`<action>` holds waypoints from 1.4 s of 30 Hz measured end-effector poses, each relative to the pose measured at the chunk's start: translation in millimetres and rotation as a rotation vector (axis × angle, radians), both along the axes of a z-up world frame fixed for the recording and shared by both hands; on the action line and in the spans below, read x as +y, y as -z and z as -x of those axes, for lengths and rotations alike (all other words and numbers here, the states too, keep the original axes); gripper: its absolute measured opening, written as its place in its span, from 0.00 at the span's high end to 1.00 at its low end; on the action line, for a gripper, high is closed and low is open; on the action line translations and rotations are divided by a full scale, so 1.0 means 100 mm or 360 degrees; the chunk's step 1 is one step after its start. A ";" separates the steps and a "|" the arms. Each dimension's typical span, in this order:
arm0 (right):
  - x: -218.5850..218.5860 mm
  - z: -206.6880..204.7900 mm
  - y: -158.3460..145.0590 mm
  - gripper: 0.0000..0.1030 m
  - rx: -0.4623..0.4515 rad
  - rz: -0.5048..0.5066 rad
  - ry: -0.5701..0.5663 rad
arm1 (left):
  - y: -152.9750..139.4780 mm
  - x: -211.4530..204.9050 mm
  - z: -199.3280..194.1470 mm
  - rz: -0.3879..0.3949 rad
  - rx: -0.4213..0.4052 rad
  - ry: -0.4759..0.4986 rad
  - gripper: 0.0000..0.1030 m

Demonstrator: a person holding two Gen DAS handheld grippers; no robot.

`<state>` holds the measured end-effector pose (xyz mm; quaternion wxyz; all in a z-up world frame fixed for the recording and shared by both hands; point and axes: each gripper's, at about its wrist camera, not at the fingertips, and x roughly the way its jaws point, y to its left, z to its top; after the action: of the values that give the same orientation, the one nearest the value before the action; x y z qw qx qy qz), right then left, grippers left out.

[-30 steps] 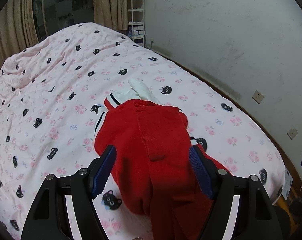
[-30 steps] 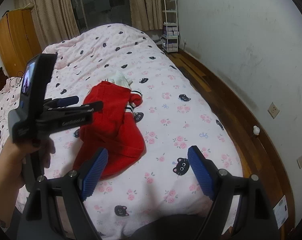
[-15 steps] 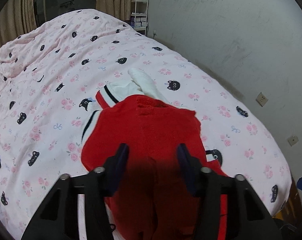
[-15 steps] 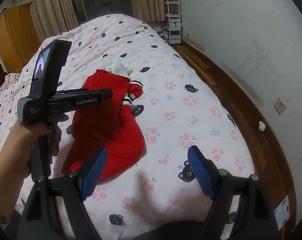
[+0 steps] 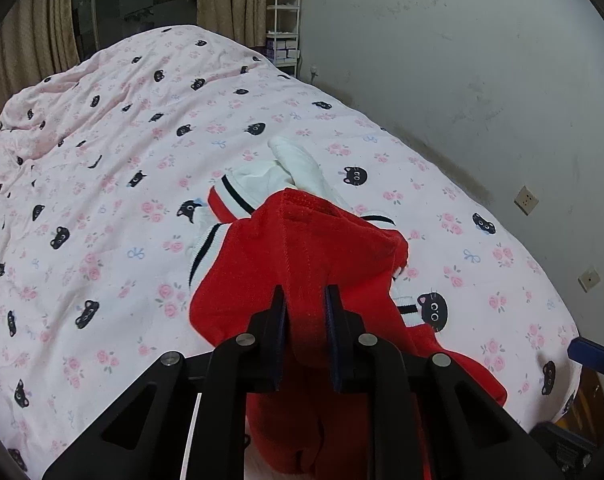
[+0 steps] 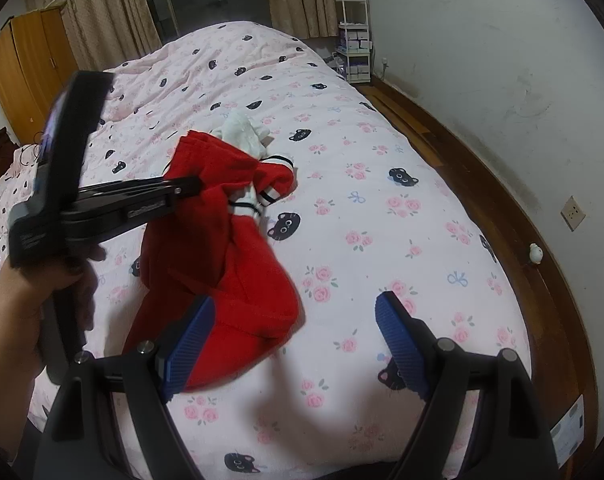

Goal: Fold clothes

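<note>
Left gripper [image 5: 305, 300]: jaws clenched on a ridge of the red garment [image 5: 302, 248], lifting that fold off the bed [image 5: 101, 200]. Right gripper [image 6: 293, 320]: jaws released, wide apart, nothing btwn them; it hovers over the bed just beside the garment's near hem.

Garment lies crumpled mid-bed, nearer the wall side, partly bunched, with the white striped part [image 6: 243, 138] poking out at the far end.

Progress, judged: early. No neat fold visible; cloth looks only gathered, not squared. Left to do, probably: spread or align, fold over, flatten.

Count: 1 garment (red w/ white trim; can't tell if the white bit is a separate piece), 2 grippers, 1 bed, 1 white shelf rack [image 6: 354, 20] by the wall, 1 wooden wardrobe [image 6: 25, 68].
</note>
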<state>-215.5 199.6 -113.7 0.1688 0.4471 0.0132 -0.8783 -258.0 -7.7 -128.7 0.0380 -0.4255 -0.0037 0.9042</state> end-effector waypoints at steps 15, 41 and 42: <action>-0.10 0.14 0.06 0.19 -0.0034 0.0022 -0.0014 | -0.24 -0.34 -0.44 -0.0019 0.0050 -0.0112 0.87; -0.58 0.60 0.17 0.19 -0.0106 0.0091 -0.0224 | -0.22 -1.08 -1.59 -0.0098 0.0075 -0.0377 0.88; -0.62 0.66 0.19 0.19 -0.0121 0.0100 -0.0237 | -0.21 -1.11 -1.61 -0.0103 0.0072 -0.0386 0.88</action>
<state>-281.8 137.7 -132.5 0.2479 0.4724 0.0125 -0.8457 -97.5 -118.8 -107.6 -0.0579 -0.3999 -0.0836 0.9109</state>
